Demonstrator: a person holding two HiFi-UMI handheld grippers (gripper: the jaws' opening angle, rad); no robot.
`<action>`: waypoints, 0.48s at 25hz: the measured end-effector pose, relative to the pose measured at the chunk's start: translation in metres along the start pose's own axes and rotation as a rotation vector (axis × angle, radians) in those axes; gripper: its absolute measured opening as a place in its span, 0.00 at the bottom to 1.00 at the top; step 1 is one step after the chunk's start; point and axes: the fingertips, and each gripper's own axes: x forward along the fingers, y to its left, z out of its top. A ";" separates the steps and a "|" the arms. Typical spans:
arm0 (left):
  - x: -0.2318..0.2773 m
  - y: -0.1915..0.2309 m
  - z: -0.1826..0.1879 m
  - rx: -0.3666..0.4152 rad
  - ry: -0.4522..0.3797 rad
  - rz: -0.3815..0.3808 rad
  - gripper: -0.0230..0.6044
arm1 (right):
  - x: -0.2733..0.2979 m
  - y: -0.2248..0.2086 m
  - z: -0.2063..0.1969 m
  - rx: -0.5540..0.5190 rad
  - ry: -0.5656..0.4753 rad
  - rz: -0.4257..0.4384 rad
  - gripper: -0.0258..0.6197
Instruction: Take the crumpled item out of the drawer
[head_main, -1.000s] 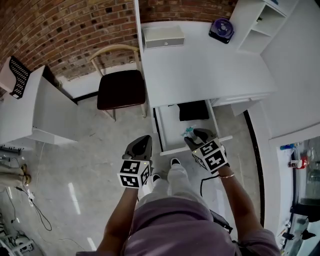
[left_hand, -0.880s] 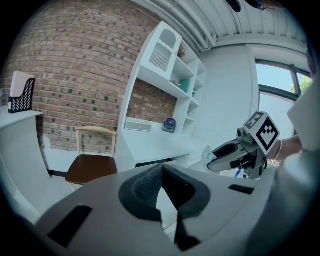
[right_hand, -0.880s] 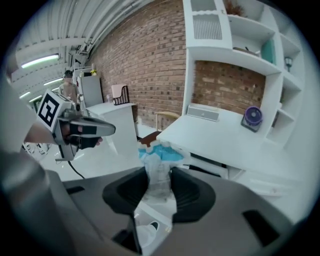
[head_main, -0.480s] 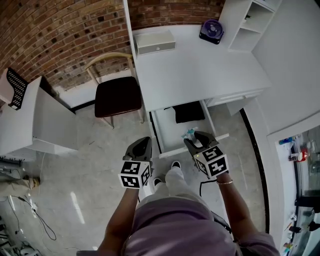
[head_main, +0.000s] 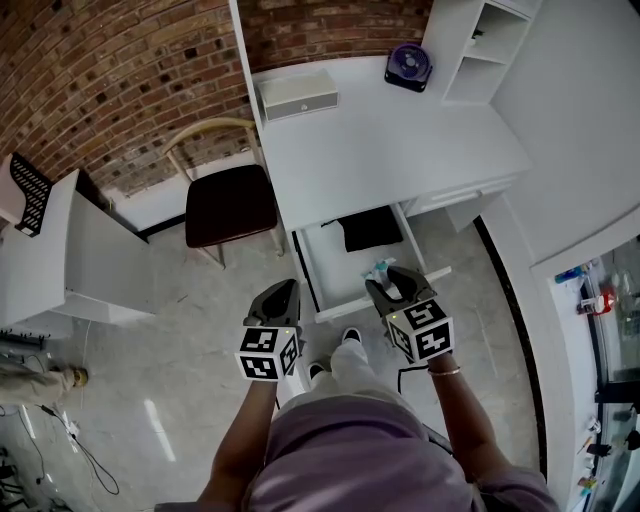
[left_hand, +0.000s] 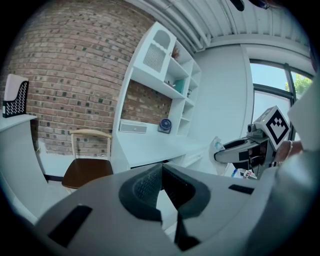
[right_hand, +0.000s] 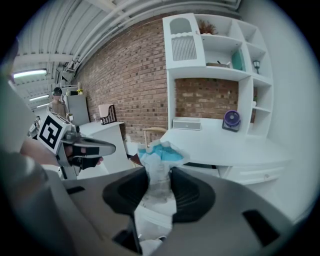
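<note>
we see the right gripper clenched on the crumpled item, a scrunched white and blue wrapper. its lower part is pinched between the two dark pads and its blue top sticks up past the jaw tips. in the head view the item sits over the front end of the open drawer, just inside the front panel, so it lies in the gripper and not on the drawer floor.

the drawer is pulled out from under the white desk. at its back end, half under the desk edge, lies a black thing that we cannot make out further. the rest of the drawer floor shows white.

the left gripper has its jaws pressed together with nothing between them. it hovers over the floor to the left of the drawer, well apart from it.

on the desk stand a pale flat box near the wall and a purple fan beside the white shelf unit. one upper compartment of that unit holds a teal object. a chair with a dark seat stands left of the desk.
</note>
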 end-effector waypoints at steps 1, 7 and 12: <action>0.000 0.000 0.000 0.000 -0.001 0.000 0.04 | -0.001 -0.001 0.001 0.006 -0.006 -0.003 0.27; 0.002 -0.001 0.002 0.001 -0.005 -0.001 0.04 | -0.004 -0.003 0.001 0.025 -0.023 -0.022 0.27; 0.003 -0.002 0.003 0.003 -0.002 -0.001 0.04 | -0.008 -0.008 0.003 0.033 -0.041 -0.050 0.25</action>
